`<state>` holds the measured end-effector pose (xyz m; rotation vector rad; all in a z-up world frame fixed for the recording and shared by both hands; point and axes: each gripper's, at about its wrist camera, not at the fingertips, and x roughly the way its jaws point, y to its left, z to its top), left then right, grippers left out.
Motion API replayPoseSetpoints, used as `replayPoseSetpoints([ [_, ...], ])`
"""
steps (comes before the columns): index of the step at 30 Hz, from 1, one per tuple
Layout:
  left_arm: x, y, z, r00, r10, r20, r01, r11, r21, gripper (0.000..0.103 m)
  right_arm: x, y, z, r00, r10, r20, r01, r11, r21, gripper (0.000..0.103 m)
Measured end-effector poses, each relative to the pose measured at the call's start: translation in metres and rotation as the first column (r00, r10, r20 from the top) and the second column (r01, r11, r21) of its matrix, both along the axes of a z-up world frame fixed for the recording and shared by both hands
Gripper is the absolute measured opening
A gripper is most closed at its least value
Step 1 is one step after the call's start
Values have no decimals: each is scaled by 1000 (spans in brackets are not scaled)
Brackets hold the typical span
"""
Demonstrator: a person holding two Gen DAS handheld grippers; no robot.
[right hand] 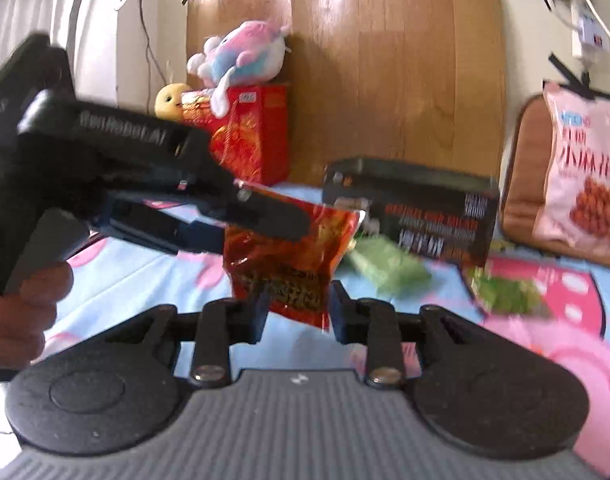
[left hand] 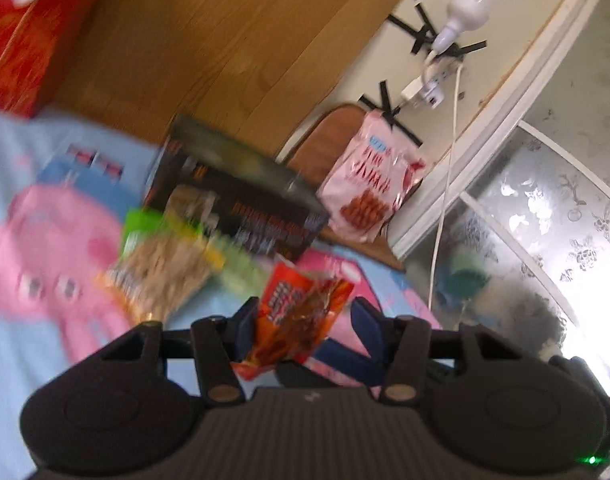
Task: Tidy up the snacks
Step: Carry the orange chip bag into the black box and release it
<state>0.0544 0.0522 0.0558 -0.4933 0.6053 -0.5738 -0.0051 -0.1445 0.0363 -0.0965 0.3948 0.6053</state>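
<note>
My left gripper (left hand: 305, 316) is shut on an orange-red snack packet (left hand: 301, 320) and holds it above the bed. In the right wrist view the left gripper (right hand: 265, 216) comes in from the left, clamping the top of that packet (right hand: 289, 256), which hangs in front of my right gripper (right hand: 299, 308). The right gripper is open, its fingers either side of the packet's lower edge. A black snack box (left hand: 241, 196) (right hand: 421, 208), a nut bag (left hand: 165, 268), a green packet (right hand: 389, 268) and a pink snack bag (left hand: 369, 184) (right hand: 581, 176) lie beyond.
A blue cartoon bedsheet (left hand: 33, 320) covers the bed. A red box (right hand: 245, 136) with plush toys (right hand: 241, 52) stands at the wooden headboard (right hand: 385, 60). A brown cushion (right hand: 521, 184) backs the pink bag. A power strip and cable (left hand: 445, 72) hang on the wall.
</note>
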Motion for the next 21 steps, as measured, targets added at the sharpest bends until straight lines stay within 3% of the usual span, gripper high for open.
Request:
replayPoseSetpoints([
  [2, 14, -4, 10, 999, -18, 35, 18, 1000, 2, 49, 17, 3, 6, 1000, -14, 17, 13, 1000, 10, 33],
  [5, 42, -15, 20, 997, -73, 31, 74, 997, -34, 49, 46, 5, 12, 999, -32, 15, 32, 999, 13, 8],
  [9, 78, -28, 32, 996, -62, 65, 61, 998, 14, 48, 81, 9, 26, 998, -50, 31, 49, 998, 47, 7],
  [11, 92, -24, 40, 997, -62, 49, 62, 998, -11, 48, 102, 9, 30, 997, -71, 20, 70, 996, 62, 7],
  [13, 94, -12, 46, 997, -39, 60, 40, 999, -19, 50, 114, 5, 34, 997, -70, -37, 72, 996, 61, 9],
  [16, 83, 10, 42, 998, 17, 65, -19, 999, 36, 57, 112, -14, 29, 993, 8, -119, 7, 992, 124, 15],
  [18, 74, 27, 29, 999, 31, 24, -32, 998, 49, 60, 102, -21, 19, 983, 66, -174, -40, 988, 146, 34],
  [21, 50, 52, 2, 995, 48, -86, -45, 998, 34, 64, 78, -18, 4, 972, 135, -191, -114, 987, 116, 43],
])
